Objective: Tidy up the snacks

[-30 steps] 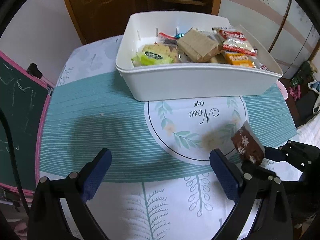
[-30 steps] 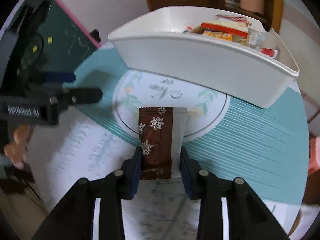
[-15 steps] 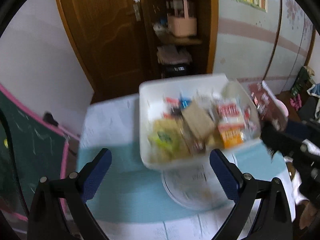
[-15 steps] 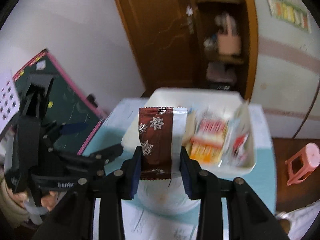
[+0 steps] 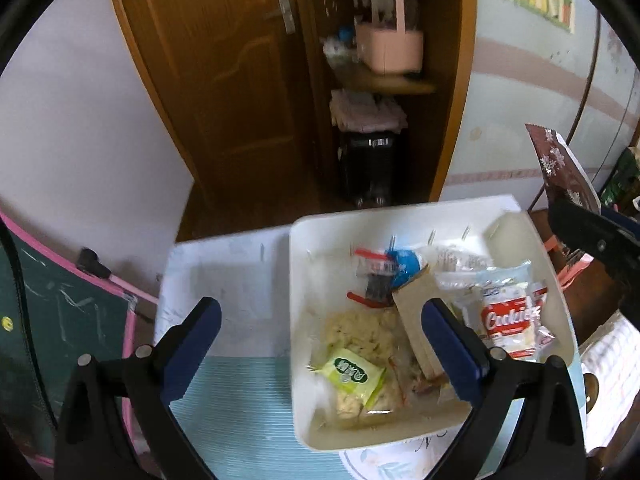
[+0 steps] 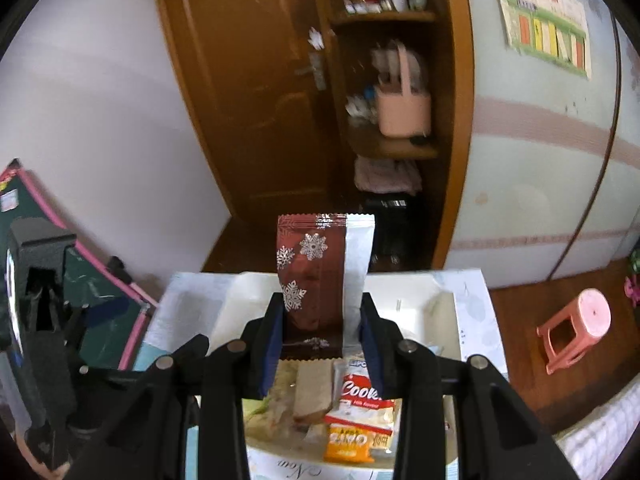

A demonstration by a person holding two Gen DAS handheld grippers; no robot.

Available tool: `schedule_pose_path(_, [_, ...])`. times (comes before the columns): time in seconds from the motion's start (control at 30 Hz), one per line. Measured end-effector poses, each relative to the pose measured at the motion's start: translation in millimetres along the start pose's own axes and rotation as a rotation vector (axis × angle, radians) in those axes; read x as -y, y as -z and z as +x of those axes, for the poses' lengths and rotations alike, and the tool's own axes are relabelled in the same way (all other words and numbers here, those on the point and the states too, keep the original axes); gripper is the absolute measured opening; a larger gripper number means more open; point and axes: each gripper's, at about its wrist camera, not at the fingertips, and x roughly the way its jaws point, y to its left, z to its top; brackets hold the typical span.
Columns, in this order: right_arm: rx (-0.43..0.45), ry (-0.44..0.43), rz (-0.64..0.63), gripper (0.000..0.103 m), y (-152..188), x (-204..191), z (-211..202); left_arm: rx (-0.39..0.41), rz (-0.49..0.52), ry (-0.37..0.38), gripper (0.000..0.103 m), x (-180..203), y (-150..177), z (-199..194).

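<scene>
My right gripper (image 6: 322,320) is shut on a brown snack packet with white snowflakes (image 6: 316,268) and holds it upright above the white bin (image 6: 444,308). The packet also shows in the left wrist view (image 5: 560,168), above the bin's right side. The white bin (image 5: 298,280) holds several snacks, among them a red and white cookie pack (image 5: 508,320), a green packet (image 5: 352,376) and a tan packet (image 5: 412,304). My left gripper (image 5: 320,332) is open and empty above the bin's near left part.
The bin stands on a table with a teal striped cloth (image 5: 240,412). A green chalkboard with a pink frame (image 5: 60,320) leans at the left. A wooden door and shelf (image 5: 360,80) stand behind. A pink stool (image 6: 576,328) is on the floor at the right.
Both grippers have risen from the table and moved forward over the bin. The right gripper carried the brown packet up with it.
</scene>
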Motion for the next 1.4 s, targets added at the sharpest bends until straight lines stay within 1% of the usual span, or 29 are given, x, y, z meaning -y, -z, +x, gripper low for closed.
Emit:
schedule_pose_path(0.1, [-0.075, 0.015, 0.029, 0.039, 7.1, 10.1, 32.3, -0.047, -0.011, -0.004, 0.100, 6.2, 6.2, 31.6])
schedule_pose_path(0.13, [-0.094, 0.018, 0.039, 0.042, 9.8, 13.5, 40.5, -0.062, -0.015, -0.007, 0.100, 7.9, 8.5, 41.1])
schedule_pose_path(0.17, [-0.109, 0.028, 0.052, 0.051, 13.2, 16.5, 47.0, -0.073, -0.019, -0.012, 0.100, 10.2, 10.9, 48.4])
schedule_pose_path(0.2, [-0.117, 0.037, 0.067, 0.057, 15.9, 19.9, 52.6, -0.079, -0.022, -0.014, 0.100, 10.7, 11.3, 51.7])
schedule_pose_path(0.23, [-0.121, 0.041, 0.079, 0.068, 17.8, 22.2, 55.2, -0.090, -0.028, -0.016, 0.100, 11.8, 13.6, 57.9])
schedule_pose_path(0.27, [-0.120, 0.040, 0.091, 0.071, 20.6, 24.9, 57.6, -0.095, -0.030, -0.017, 0.100, 12.7, 13.7, 61.5])
schedule_pose_path(0.4, [-0.132, 0.033, 0.092, 0.072, 27.5, 24.3, 58.4, -0.105, -0.031, -0.018, 0.100, 13.7, 19.1, 66.8])
schedule_pose_path(0.6, [-0.118, 0.023, 0.101, 0.072, 27.5, 21.7, 49.6, -0.112, -0.064, -0.001, 0.100, 6.7, 21.5, 56.7])
schedule_pose_path(0.7, [-0.112, 0.021, 0.103, 0.072, 27.6, 19.1, 41.4, -0.110, -0.073, 0.007, 0.100, 3.6, 24.9, 42.4])
schedule_pose_path(0.83, [-0.102, 0.023, 0.094, 0.072, 31.8, 13.1, 22.7, -0.087, -0.067, 0.003, 0.100, 2.0, 31.1, 16.9])
schedule_pose_path(1.0, [-0.062, 0.023, 0.065, 0.072, 39.0, 3.8, -15.2, -0.055, -0.065, 0.015, 0.100, -2.5, 43.1, -26.4])
schedule_pose_path(1.13, [-0.013, 0.026, 0.041, 0.072, 47.9, -2.5, -56.4, -0.022, -0.061, 0.034, 0.100, -7.1, 60.7, -69.4])
schedule_pose_path(1.2, [0.012, 0.028, 0.023, 0.072, 55.5, -5.5, -78.3, -0.018, -0.059, 0.043, 0.100, -8.9, 69.2, -85.3])
schedule_pose_path(1.4, [0.049, 0.057, -0.056, 0.074, 86.3, -15.0, -127.4, 0.019, -0.047, 0.045, 0.100, -10.0, 112.6, -143.6])
